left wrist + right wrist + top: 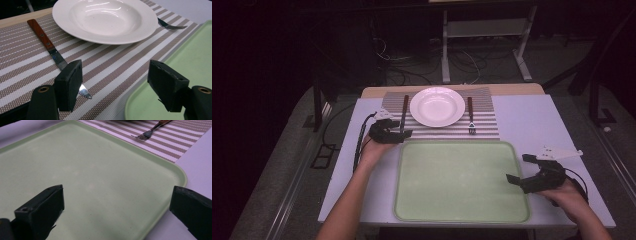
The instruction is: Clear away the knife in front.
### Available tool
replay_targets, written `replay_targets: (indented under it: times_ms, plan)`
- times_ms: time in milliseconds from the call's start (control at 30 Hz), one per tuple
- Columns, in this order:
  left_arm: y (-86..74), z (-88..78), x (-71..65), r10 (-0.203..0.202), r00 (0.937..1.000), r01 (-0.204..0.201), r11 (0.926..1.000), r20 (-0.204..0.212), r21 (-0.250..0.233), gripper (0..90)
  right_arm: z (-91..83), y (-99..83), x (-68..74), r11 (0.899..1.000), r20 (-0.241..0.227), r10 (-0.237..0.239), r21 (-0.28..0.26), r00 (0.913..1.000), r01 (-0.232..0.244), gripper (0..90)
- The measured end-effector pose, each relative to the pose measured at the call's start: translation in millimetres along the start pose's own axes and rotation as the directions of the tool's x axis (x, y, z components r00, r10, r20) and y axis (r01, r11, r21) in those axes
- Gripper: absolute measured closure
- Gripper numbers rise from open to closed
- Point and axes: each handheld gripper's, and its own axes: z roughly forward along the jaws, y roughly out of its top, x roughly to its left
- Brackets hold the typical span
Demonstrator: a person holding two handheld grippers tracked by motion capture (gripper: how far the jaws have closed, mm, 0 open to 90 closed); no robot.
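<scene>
A white deep plate sits in the middle of a striped placemat. To the plate's left lies a wooden-handled knife, to its right a fork. My left gripper is open low over the placemat's near edge, its left jaw standing over the knife's blade tip. My right gripper is open, empty, over the right edge of the pale green tray.
The tray lies on a white-covered table, just in front of the placemat. A wooden table edge shows behind the placemat. Beyond the table, cables and a metal stand are on the dark floor.
</scene>
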Motion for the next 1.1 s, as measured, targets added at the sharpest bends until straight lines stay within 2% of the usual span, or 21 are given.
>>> replay_targets:
  times_ms: [800,867,1100]
  plan:
    - [13.7,26.2,17.3,-0.002,0.9999,0.002,0.9999,-0.01,0.01,27.1,0.1,-0.5,-1.3,1.0,0.01,0.013,-0.003,0.9999,-0.013,0.0]
    - [14.8,28.3,19.5,0.009,0.9998,-0.009,0.9998,-0.017,0.018,27.6,-0.1,-0.4,-1.6,1.0,0.012,0.015,-0.005,0.9998,-0.015,0.0]
    - [15.2,33.4,31.6,-0.003,0.9995,0.004,0.9998,-0.031,0.019,32.8,-0.3,-1.2,-1.8,1.0,0.017,0.019,-0.002,0.9997,-0.019,0.0]
